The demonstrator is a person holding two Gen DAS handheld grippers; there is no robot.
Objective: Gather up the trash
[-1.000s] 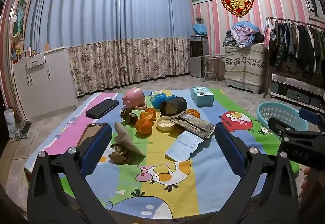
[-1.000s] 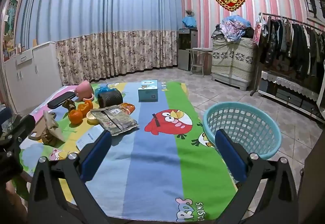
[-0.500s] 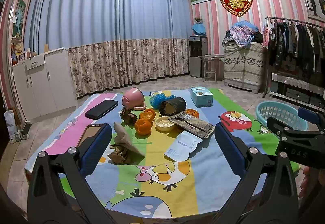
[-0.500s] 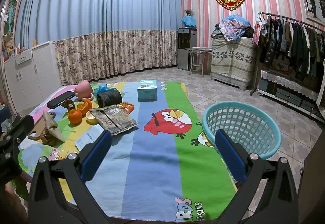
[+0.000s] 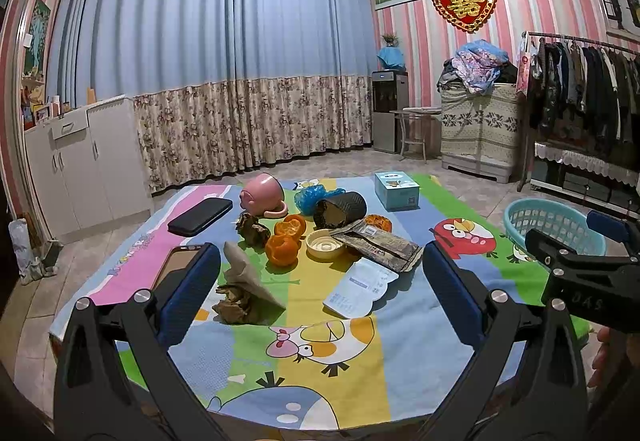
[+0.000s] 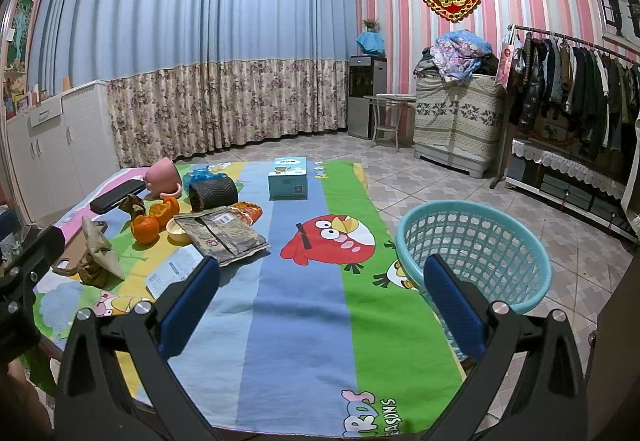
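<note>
Nothing on the mat had shifted since the earlier frames; both grippers hovered as before, with only slight camera drift.

Tools, two: left gripper [image 5: 320,293], blue-padded fingers spread wide, holding nothing, above the near edge of the mat; right gripper [image 6: 320,293], likewise spread and empty, with the basket beside its right finger.

Trash, all on the left half of the mat:
- two crumpled brown paper wads, one large [image 5: 244,289], one small [image 5: 253,228]
- two orange peel cups [image 5: 282,250], [image 5: 291,226]
- one dark foil snack bag, flattened [image 5: 378,244]
- one white printed pouch [image 5: 359,284]
- one round cream plastic lid [image 5: 325,242]
- one orange wrapper [image 5: 378,222]
- one crinkled blue plastic bag [image 5: 310,198]

Other items: one pink ceramic mug on its side [image 5: 262,196]; one black textured cylinder on its side [image 5: 340,208]; one light-blue carton [image 5: 397,190]; one black case [image 5: 200,216]; one phone in a tan case [image 5: 178,267].

Receptacle: one teal perforated plastic basket [image 6: 474,241], on the tiled floor at the mat's right edge.

Surface: cartoon-printed striped mat [image 6: 296,321]. Room: tiled floor, blue pleated curtains [image 5: 216,41], pink striped walls, white cabinets, loaded clothes rail [image 5: 588,89].
</note>
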